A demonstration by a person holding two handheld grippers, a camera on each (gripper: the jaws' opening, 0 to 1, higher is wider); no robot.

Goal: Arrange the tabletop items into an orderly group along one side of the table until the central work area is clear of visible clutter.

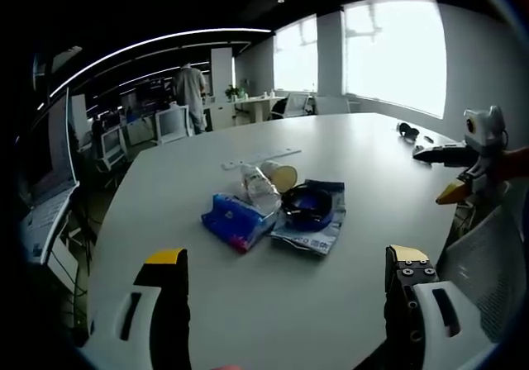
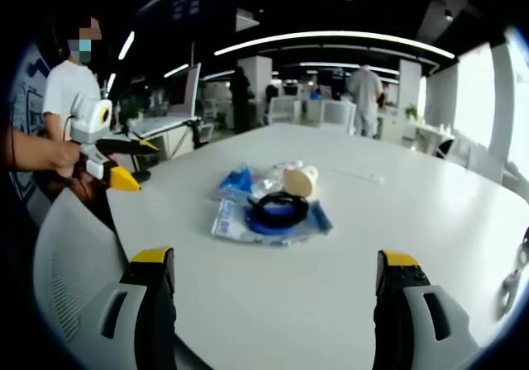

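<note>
White table (image 1: 273,296), dark coil (image 1: 307,204) on flat packet (image 1: 312,228); left gripper (image 1: 286,271), right gripper (image 2: 276,272) both agape, empty

White table (image 1: 347,163). Blue packet (image 1: 237,221) with a pink-red edge. Blue-and-white printed pouch (image 1: 312,231) under a dark blue, near-black coil (image 1: 307,205). Clear wrapper (image 1: 257,185); tan cup (image 1: 281,175). Own jaws black with yellow tips, housings white. Far gripper (image 2: 116,176): white body, yellow-orange tips.
</note>
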